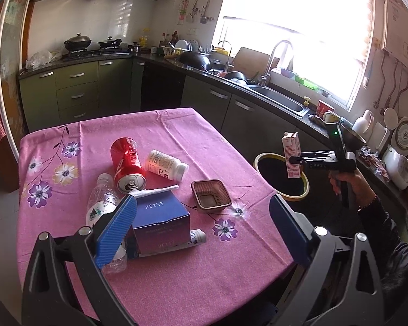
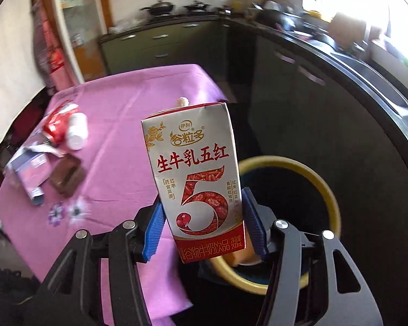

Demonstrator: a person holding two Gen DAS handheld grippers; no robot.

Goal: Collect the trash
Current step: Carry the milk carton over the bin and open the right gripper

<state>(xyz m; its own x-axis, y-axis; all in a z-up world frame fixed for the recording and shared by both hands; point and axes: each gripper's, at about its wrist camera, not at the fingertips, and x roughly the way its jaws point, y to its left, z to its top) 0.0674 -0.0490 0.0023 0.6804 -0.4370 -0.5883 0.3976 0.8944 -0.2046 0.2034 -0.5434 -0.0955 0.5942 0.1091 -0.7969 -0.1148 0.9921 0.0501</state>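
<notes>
The right gripper [image 2: 204,231] grips a milk carton [image 2: 195,179] above the yellow-rimmed bin [image 2: 323,190], ready to release; the left gripper [image 1: 204,228] hovers wide open, empty, over the table [image 1: 176,285] beside the bin.

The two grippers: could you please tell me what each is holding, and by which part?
Right gripper grips the milk carton by its lower sides; left gripper holds nothing.

Glossy paper carton [image 2: 195,179], cloth-covered table [image 1: 176,285]
</notes>
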